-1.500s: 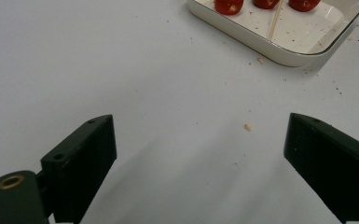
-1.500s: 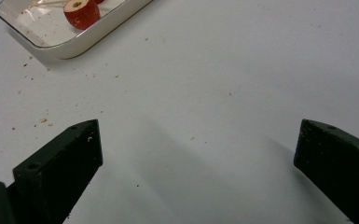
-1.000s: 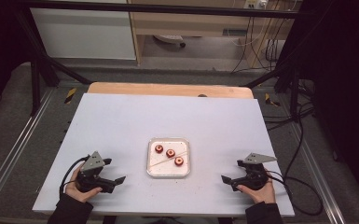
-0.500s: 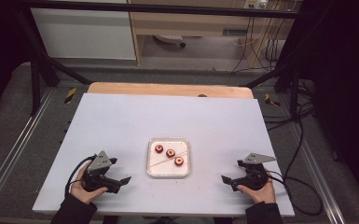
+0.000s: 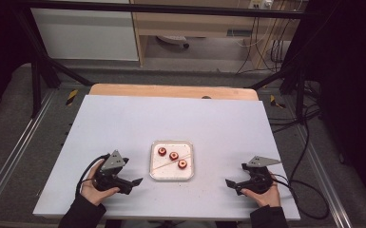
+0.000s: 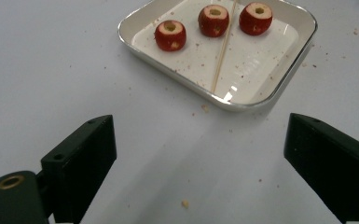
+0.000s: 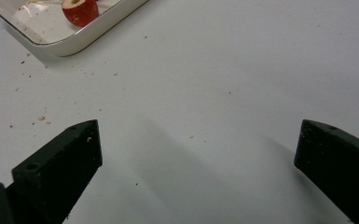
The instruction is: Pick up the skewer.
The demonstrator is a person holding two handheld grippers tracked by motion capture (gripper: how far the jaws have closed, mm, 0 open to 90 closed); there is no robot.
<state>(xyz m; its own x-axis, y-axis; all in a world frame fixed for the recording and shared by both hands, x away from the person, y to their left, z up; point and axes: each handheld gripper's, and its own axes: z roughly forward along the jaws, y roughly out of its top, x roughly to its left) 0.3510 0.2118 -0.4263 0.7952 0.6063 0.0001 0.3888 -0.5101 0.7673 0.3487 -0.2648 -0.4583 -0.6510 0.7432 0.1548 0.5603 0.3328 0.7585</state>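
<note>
Nearest us, both tools sit low at the bench's front edge: the left hand-held gripper (image 5: 135,181) gapes wide and empty, nosed toward the tray, and the right hand-held gripper (image 5: 229,183) is just as wide and empty, well off to the side. This looks like the approach (nothing picked yet). Next comes a careful reach over the glossy white tray (image 6: 286,79), rounded at the corners, where three cored red fruits (image 6: 213,20) lie beside a thin wooden skewer (image 6: 222,53). Crumbs speckle the matte bench (image 5: 123,123).
</note>
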